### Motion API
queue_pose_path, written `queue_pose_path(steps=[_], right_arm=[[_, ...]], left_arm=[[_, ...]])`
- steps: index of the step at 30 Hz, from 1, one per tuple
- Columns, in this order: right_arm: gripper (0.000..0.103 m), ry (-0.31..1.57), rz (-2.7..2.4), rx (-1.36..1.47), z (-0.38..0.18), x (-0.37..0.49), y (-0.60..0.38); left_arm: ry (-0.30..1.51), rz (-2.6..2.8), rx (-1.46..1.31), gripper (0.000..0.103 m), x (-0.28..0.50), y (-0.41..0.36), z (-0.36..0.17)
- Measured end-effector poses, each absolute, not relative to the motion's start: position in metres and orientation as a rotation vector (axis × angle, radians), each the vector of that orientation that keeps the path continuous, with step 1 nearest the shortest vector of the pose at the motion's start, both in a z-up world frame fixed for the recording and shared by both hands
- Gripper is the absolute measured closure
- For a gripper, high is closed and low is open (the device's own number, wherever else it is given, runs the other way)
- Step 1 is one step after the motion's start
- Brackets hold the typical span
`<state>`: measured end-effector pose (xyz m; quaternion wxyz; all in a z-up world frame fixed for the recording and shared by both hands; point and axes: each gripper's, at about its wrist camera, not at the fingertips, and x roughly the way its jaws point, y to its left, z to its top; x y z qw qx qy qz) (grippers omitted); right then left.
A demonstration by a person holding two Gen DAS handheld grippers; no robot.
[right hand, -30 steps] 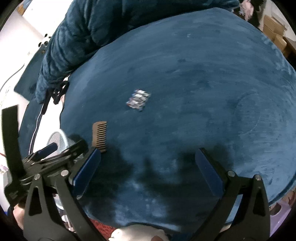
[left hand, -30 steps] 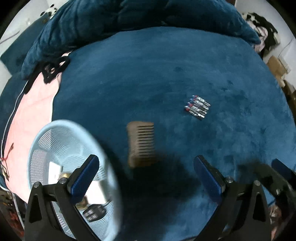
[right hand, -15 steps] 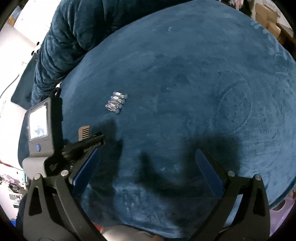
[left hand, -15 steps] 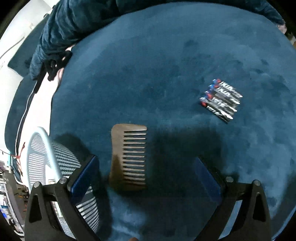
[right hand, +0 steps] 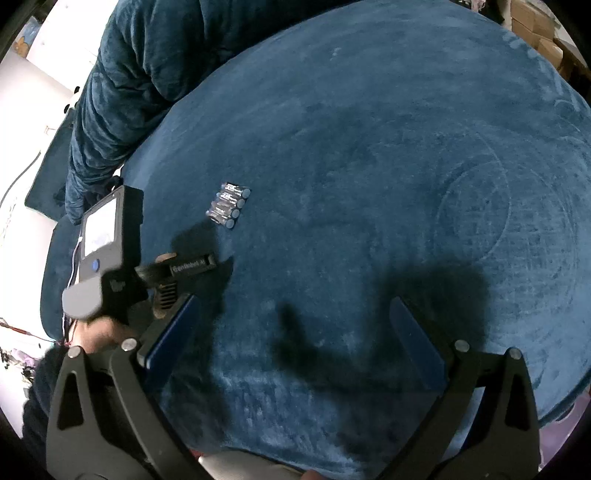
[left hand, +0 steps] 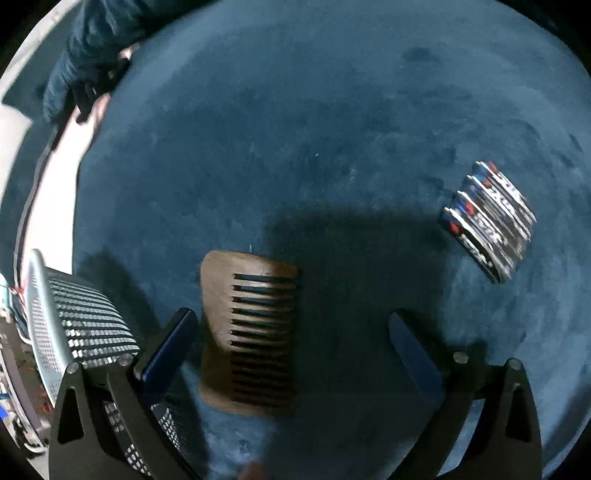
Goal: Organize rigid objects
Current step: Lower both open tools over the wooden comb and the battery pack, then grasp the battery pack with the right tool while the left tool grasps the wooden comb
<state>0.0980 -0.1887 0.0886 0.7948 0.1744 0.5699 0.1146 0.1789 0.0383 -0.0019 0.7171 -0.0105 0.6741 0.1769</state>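
Observation:
A brown wooden comb [left hand: 249, 332] lies flat on the blue blanket [left hand: 295, 129], teeth pointing right. My left gripper [left hand: 291, 332] hangs open just above it, the comb sitting between the fingers nearer the left one. A pack of batteries [left hand: 489, 219] lies to the right, apart from the comb. In the right wrist view the batteries [right hand: 229, 205] lie left of centre, and the comb [right hand: 166, 295] shows partly under the left gripper's body [right hand: 107, 254]. My right gripper [right hand: 291, 328] is open over bare blanket.
A pale blue perforated basket [left hand: 70, 328] stands at the left, beside the left finger. A rumpled blue quilt [right hand: 140, 62] is heaped at the far left. Cardboard boxes [right hand: 535, 26] stand beyond the bed at the upper right. The bed edge runs along the bottom.
The left gripper has come down and forward over the comb, which now looks larger and sits between its fingers. The basket has slid to the left edge. The right gripper has drifted slightly.

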Motion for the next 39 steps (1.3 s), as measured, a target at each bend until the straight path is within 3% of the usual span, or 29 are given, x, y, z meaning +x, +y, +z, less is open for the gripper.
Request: queue_pose_path(steps=[7, 14, 16, 20, 29, 39], right_arm=[[0.000, 1.220, 0.244, 0.383, 0.088, 0.099, -0.189], [0.000, 1.216, 0.259, 0.379, 0.090, 0.100, -0.182], [0.000, 1.216, 0.260, 0.371, 0.091, 0.100, -0.181], [0.000, 1.221, 0.248, 0.369, 0.089, 0.101, -0.180], [0.000, 1.239, 0.283, 0.281, 0.081, 0.117, -0.161], [0.000, 1.272, 0.462, -0.088, 0.054, 0.184, -0.090]], left_arm=[[1.563, 0.279, -0.293, 0.000, 0.183, 0.074, -0.012], [1.484, 0.119, -0.179, 0.004, 0.157, 0.038, -0.003], [1.442, 0.119, -0.191, 0.014, 0.151, 0.039, 0.000], [1.381, 0.109, -0.194, 0.054, 0.138, 0.039, 0.012], [1.347, 0.037, -0.212, 0.052, 0.107, 0.018, 0.011], [1.333, 0.007, -0.271, 0.023, 0.113, 0.017, -0.002]])
